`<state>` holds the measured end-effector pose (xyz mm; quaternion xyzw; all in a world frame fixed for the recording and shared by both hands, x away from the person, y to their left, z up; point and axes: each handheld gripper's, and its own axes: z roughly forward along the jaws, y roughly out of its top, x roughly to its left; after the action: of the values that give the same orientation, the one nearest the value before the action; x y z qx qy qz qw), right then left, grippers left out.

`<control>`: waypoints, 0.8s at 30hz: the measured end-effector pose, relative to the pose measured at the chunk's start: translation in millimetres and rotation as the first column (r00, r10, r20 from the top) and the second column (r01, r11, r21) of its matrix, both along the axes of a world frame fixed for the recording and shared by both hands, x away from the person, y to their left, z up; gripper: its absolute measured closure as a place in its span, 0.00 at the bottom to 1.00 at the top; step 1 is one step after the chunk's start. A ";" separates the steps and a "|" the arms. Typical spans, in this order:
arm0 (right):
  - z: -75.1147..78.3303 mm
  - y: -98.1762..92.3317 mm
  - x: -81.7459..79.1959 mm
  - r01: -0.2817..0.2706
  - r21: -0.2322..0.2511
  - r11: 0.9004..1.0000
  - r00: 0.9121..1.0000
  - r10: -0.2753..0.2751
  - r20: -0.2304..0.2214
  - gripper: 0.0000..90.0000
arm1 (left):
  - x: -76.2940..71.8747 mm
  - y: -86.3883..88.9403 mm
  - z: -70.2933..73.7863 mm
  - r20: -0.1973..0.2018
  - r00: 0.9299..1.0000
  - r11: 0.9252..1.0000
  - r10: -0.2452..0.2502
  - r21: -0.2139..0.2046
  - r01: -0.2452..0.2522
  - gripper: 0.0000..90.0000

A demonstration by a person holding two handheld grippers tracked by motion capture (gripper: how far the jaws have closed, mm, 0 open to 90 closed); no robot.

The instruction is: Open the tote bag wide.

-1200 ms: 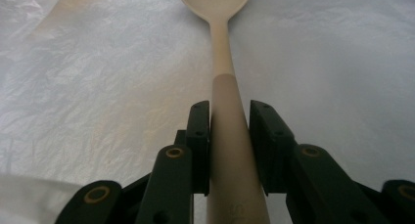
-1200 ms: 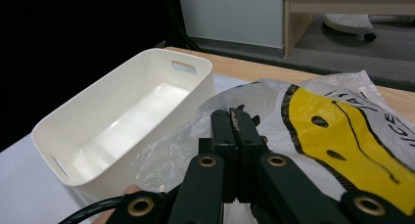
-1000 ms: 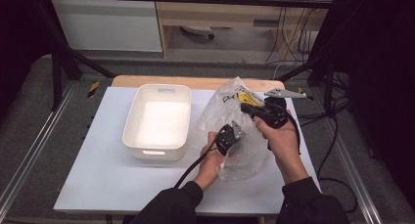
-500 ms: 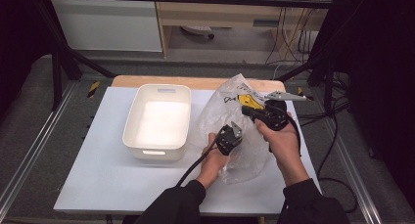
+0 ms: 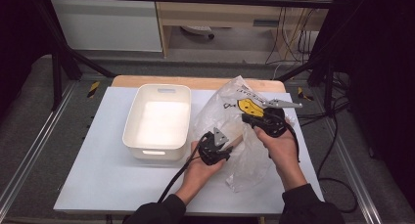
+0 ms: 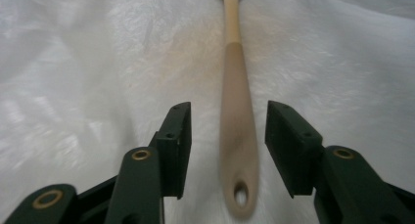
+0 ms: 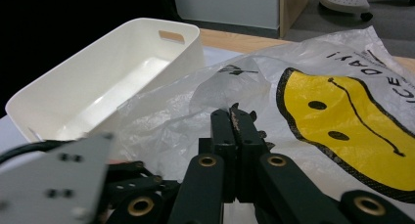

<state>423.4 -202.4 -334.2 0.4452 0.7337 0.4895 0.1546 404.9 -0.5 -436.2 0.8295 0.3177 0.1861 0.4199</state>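
- High view: the left tongs have slid toward the person's side since a second ago, drawing a beige spoon handle out of the plastic bag on the bench; the right tongs still grip the bag beside the white bin.
- Left gripper view: the tongs have just been opening; the handle lies between the spread jaws, untouched.
- Right gripper view: the tongs are pressed together, pinching a fold of the bag.
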 end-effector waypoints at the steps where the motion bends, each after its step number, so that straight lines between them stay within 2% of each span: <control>1: -2.8 0.5 -0.4 0.001 0.001 1.000 1.000 -0.001 -0.004 1.00 | -3.6 4.4 3.0 0.009 1.000 1.000 -0.007 0.003 0.007 0.56; 3: -6.1 1.4 -0.4 0.003 -0.002 1.000 1.000 -0.003 -0.008 1.00 | -10.1 12.7 8.7 0.036 0.999 1.000 -0.020 -0.001 0.020 0.54; 4: -9.9 2.5 -0.1 0.001 -0.016 1.000 1.000 -0.001 -0.011 1.00 | -13.1 17.4 11.3 0.036 0.999 1.000 -0.025 0.000 0.025 0.52; 6: -19.4 4.8 0.7 0.001 -0.037 0.999 1.000 -0.001 -0.023 1.00 | -19.5 25.9 15.0 0.027 0.999 0.999 -0.035 -0.029 0.036 0.49; 9: -24.5 5.3 1.3 0.004 -0.036 0.999 1.000 -0.005 -0.028 1.00 | -29.4 33.9 20.7 0.031 0.998 0.997 -0.052 -0.048 0.054 0.46; 14: -32.9 6.4 2.2 0.008 -0.029 1.000 0.999 -0.009 -0.036 1.00 | -42.7 44.8 24.9 -0.002 0.997 0.991 -0.076 -0.109 0.076 0.42; 17: -36.5 6.1 2.9 0.007 -0.031 0.999 0.999 -0.008 -0.039 1.00 | -48.0 51.2 26.2 -0.024 0.995 0.989 -0.093 -0.120 0.089 0.41; 18: -38.7 5.6 2.8 0.003 -0.041 0.999 0.999 -0.005 -0.041 1.00 | -49.8 53.9 27.3 -0.037 0.994 0.986 -0.099 -0.135 0.093 0.40; 20: -39.6 5.5 2.0 0.002 -0.046 0.999 0.999 -0.004 -0.043 1.00 | -53.8 59.9 29.1 -0.036 0.994 0.984 -0.100 -0.154 0.094 0.40; 22: -44.6 4.5 -0.1 0.002 -0.054 0.999 0.999 -0.004 -0.041 1.00 | -56.2 64.2 29.7 -0.023 0.995 0.984 -0.094 -0.156 0.089 0.38; 24: -47.4 4.2 -0.5 0.001 -0.059 0.998 0.999 -0.004 -0.042 1.00 | -56.1 65.2 29.4 -0.013 0.996 0.990 -0.083 -0.114 0.081 0.38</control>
<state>422.9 -198.2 -381.6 0.4516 0.7502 0.4581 0.1527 348.8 64.7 -406.8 0.8182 0.2973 0.1430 0.4708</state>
